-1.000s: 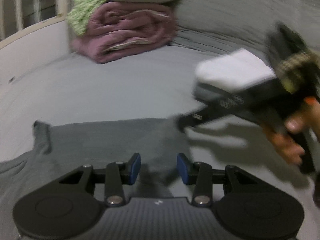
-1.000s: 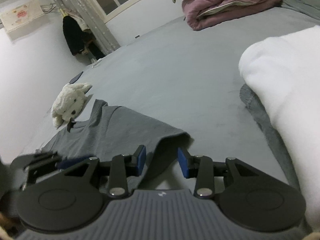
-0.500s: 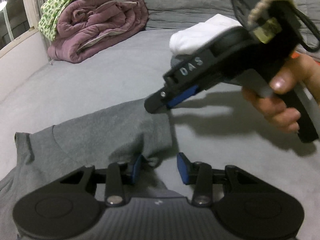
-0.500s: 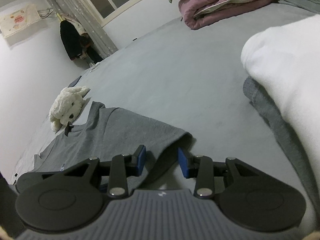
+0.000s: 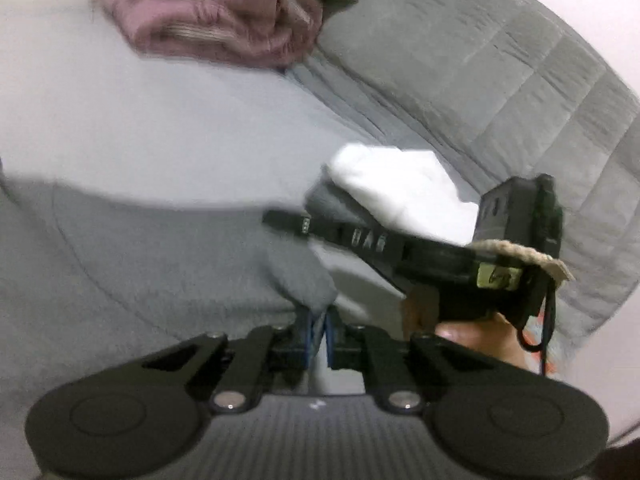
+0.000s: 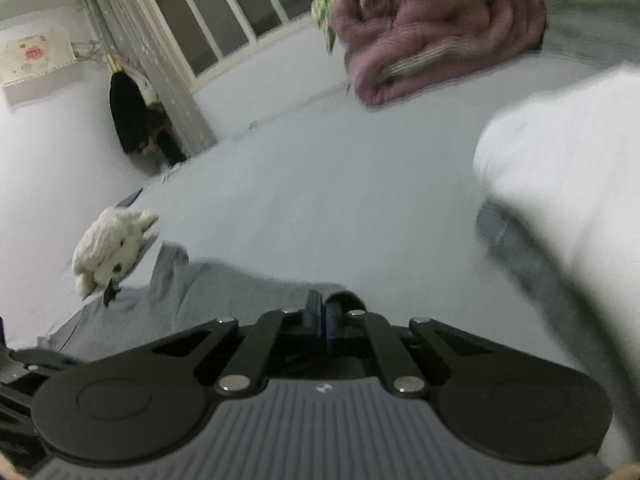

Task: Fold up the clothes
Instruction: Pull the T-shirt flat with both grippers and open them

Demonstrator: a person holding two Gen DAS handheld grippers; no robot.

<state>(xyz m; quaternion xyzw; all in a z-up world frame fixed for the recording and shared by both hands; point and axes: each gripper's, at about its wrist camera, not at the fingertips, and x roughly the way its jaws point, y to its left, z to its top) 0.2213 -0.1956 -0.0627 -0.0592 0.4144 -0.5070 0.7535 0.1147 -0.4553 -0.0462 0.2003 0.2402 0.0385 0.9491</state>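
Note:
A grey T-shirt (image 5: 160,248) lies spread on the pale grey bed (image 5: 120,120). My left gripper (image 5: 318,332) is closing, and its blue pads pinch a raised fold of the shirt's edge. My right gripper (image 6: 322,320) is shut, with the shirt's hem (image 6: 224,288) caught between its pads. In the left wrist view the right gripper (image 5: 288,222) reaches in from the right to the same edge, held by a hand (image 5: 472,336). Both pictures are blurred.
A folded white garment (image 5: 396,188) rests on a folded grey one (image 5: 324,200) to the right. A rolled purple blanket (image 6: 432,32) lies at the far end, with a grey quilt (image 5: 520,100) beside it. A white plush toy (image 6: 108,252) sits by the shirt's far side.
Both grippers have shut on the shirt's edge. The left gripper moved to the edge and rolled. The right gripper tipped its view upward.

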